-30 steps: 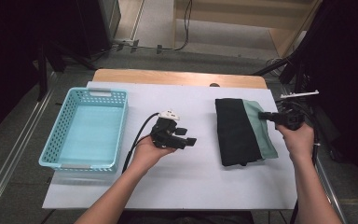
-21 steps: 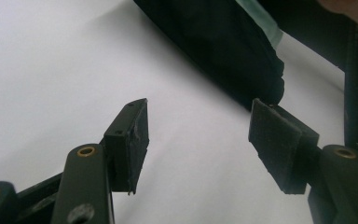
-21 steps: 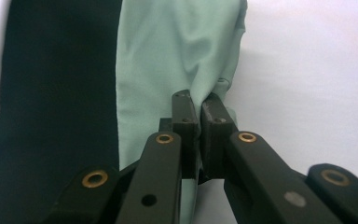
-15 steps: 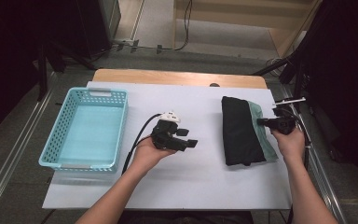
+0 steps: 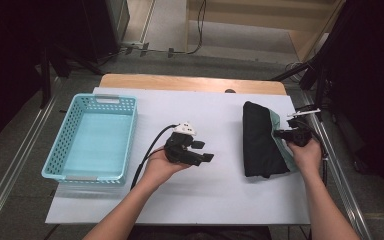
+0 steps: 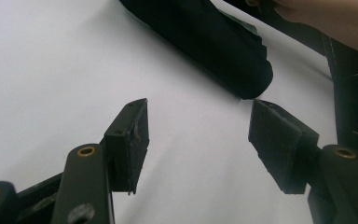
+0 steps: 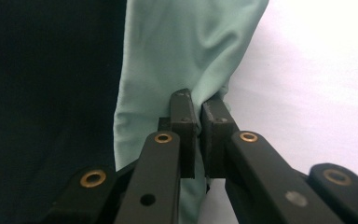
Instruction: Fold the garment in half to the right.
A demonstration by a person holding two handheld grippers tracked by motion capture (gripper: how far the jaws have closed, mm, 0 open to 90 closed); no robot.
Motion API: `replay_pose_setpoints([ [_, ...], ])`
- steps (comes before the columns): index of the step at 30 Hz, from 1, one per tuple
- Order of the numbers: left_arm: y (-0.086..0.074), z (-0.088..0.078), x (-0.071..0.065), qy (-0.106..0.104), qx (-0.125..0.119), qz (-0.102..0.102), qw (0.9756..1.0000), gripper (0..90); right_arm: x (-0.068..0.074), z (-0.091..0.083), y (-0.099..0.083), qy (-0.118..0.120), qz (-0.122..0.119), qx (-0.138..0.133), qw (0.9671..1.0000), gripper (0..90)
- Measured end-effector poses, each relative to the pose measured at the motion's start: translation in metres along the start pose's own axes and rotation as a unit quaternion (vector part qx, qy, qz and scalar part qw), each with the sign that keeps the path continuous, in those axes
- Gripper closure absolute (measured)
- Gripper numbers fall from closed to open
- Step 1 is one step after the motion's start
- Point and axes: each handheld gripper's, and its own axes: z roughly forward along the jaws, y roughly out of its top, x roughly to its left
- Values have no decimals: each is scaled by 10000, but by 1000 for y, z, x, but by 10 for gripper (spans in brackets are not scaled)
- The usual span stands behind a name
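Observation:
A folded black cloth (image 5: 259, 142) lies on the right side of the white table, with a mint-green cloth (image 5: 281, 147) showing along its right edge. My right gripper (image 5: 280, 134) is shut on a fold of the mint-green cloth (image 7: 182, 46); its jaws (image 7: 199, 100) pinch the fabric beside the black cloth (image 7: 46, 93). My left gripper (image 5: 207, 150) rests at the table's middle, pointing right, open with nothing between its jaws (image 6: 198, 109). The rolled end of the black cloth (image 6: 205, 37) lies beyond them.
A light-blue plastic basket (image 5: 131, 130) stands at the left of the white table sheet (image 5: 215, 200). A wooden strip (image 5: 190, 82) runs along the far edge. Metal rails flank both sides, and the right one (image 5: 337, 170) runs close to my right hand.
My right gripper has come down toward the table with the mint-green cloth edge, and the cloths have shifted a little. The left gripper has stayed where it was.

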Motion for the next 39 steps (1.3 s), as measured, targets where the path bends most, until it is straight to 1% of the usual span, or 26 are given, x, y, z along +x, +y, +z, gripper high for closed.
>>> replay_pose_setpoints([
  [2,0,0,-1,4,8,13,10000,389,0,2,-1,27,-12,-43,10000,833],
  [4,0,0,-1,1,13,14,10000,389,2,3,-2,49,10,-32,10000,837],
  [7,0,-1,0,18,-4,1,10000,389,5,4,-1,183,171,43,9997,839],
  [8,0,-1,0,18,-4,1,10000,389,7,4,-1,181,181,68,9997,839],
  [9,0,-1,1,42,-12,8,10000,389,9,4,0,121,128,77,9998,839],
  [11,0,-1,1,57,-20,-17,10000,389,11,4,0,71,162,83,9998,838],
  [16,0,-1,2,62,-37,-19,10000,389,13,4,0,145,265,73,9995,837],
  [17,0,-1,2,52,-41,-31,10000,390,13,4,0,156,331,88,9993,836],
  [20,0,-1,2,73,-19,-19,10000,390,12,3,0,201,392,69,9990,821],
  [21,0,-1,2,78,-22,-27,10000,390,11,3,-1,223,389,56,9990,799],
  [22,0,-1,2,78,-22,-27,10000,389,11,3,-1,223,389,56,9990,799],
  [23,0,-1,2,84,-10,-29,10000,390,7,4,-4,154,395,-67,9991,648],
  [24,0,-1,2,88,-1,-24,10000,390,4,4,-5,157,428,-90,9989,635],
  [26,0,-1,3,87,6,-16,10000,389,-2,3,-6,344,566,-69,9978,627],
  [27,0,-2,3,85,6,-13,10000,389,-2,3,-6,370,563,-70,9977,623],
  [28,0,-2,3,90,-2,-21,10000,390,-1,3,-6,328,551,-73,9979,610],
  [30,0,-3,3,105,-21,-26,9999,389,1,1,-5,150,388,-92,9991,564],
  [32,0,-4,4,106,-28,-24,9999,389,3,-3,-2,58,290,-125,9995,519],
  [34,0,-4,5,114,-47,-32,9999,390,3,-7,-1,79,249,-169,9995,472],
  [36,0,-4,6,126,-32,-56,9999,390,2,-10,0,129,266,-205,9994,454],
  [39,0,-3,6,126,-20,-55,9999,390,3,-14,1,134,222,-246,9994,439],
])
